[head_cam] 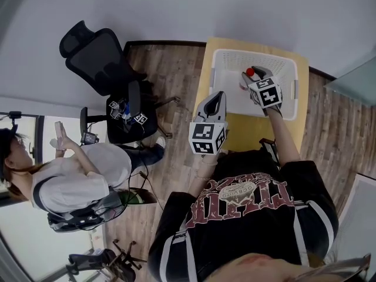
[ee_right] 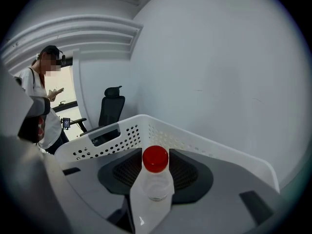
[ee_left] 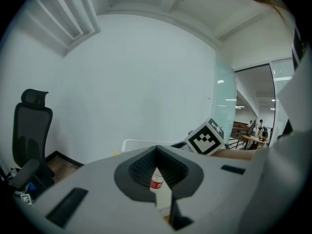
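While the left gripper [head_cam: 217, 100] hangs at the near edge of the yellow wooden surface [head_cam: 252, 129], jaws together and empty, the right gripper [head_cam: 256, 77] has its jaws clamped on a clear plastic bottle with a red cap [ee_right: 155, 179], upright over the white perforated plastic basket [head_cam: 283, 60].

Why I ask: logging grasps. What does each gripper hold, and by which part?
Right gripper: red-capped bottle, jaws on its body below the neck. Left gripper: nothing.
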`<action>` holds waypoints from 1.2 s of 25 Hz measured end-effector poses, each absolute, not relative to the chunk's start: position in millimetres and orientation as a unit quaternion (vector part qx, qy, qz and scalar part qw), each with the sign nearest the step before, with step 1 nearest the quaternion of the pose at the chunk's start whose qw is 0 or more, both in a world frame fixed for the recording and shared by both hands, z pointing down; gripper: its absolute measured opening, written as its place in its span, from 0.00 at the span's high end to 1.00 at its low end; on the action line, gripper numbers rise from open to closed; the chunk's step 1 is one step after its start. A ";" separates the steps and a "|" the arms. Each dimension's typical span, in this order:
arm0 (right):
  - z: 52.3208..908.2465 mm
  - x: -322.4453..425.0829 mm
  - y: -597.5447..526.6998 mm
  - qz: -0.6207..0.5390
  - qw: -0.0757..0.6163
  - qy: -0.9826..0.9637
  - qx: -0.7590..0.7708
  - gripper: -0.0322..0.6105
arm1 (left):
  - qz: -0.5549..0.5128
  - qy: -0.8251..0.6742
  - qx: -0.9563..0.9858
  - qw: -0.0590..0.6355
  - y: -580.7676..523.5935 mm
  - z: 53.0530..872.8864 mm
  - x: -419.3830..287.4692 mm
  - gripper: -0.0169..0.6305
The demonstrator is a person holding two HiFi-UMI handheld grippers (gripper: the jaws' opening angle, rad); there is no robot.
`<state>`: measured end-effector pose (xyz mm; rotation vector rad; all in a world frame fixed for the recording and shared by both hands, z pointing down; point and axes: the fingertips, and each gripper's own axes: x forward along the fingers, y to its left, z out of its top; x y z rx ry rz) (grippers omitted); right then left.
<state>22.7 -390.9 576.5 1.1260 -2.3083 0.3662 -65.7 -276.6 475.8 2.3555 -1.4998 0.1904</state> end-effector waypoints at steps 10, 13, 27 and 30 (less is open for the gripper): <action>587.8 20.4 -396.3 0.144 0.268 -0.854 0.422 0.69 | 0.069 -0.539 0.821 0.178 -277.3 482.7 -75.5 0.91; 586.2 20.2 -396.6 0.137 0.268 -0.855 0.424 0.69 | 0.070 -0.538 0.821 0.178 -276.3 483.0 -74.4 0.91; 582.1 25.9 -392.4 0.133 0.254 -0.855 0.431 0.69 | 0.070 -0.530 0.828 0.170 -270.4 476.9 -66.2 0.91; 581.7 24.1 -392.6 0.132 0.259 -0.858 0.424 0.69 | 0.071 -0.528 0.829 0.169 -270.7 475.3 -65.2 0.91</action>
